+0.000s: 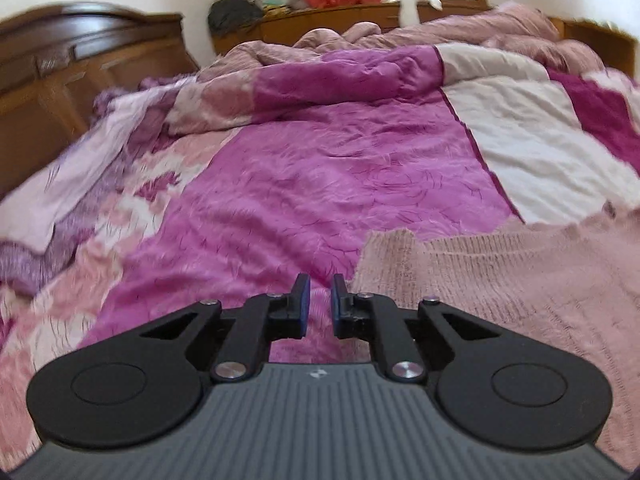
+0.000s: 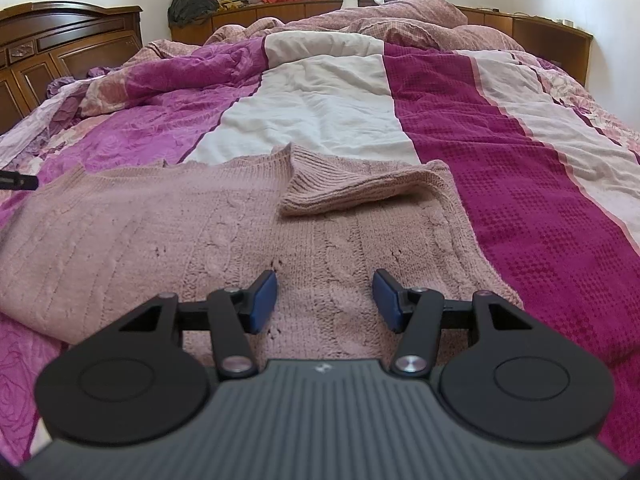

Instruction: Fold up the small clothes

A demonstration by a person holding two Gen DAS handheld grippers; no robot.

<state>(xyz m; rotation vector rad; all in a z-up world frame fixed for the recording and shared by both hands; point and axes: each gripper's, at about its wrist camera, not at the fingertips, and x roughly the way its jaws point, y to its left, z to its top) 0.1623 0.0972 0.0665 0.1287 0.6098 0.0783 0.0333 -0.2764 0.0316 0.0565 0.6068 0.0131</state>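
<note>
On the patchwork quilt (image 2: 520, 168) lies a pink sweater (image 2: 160, 224); both tongs, left (image 1: 321, 300) and right (image 2: 325, 300), gape empty.

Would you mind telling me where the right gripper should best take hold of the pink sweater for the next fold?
Probably the sweater's right side edge, coming from the right over the quilt. It lies flat, so only edges offer a pinch, and the sleeve is already folded across there. The right gripper hangs open above it.
</note>
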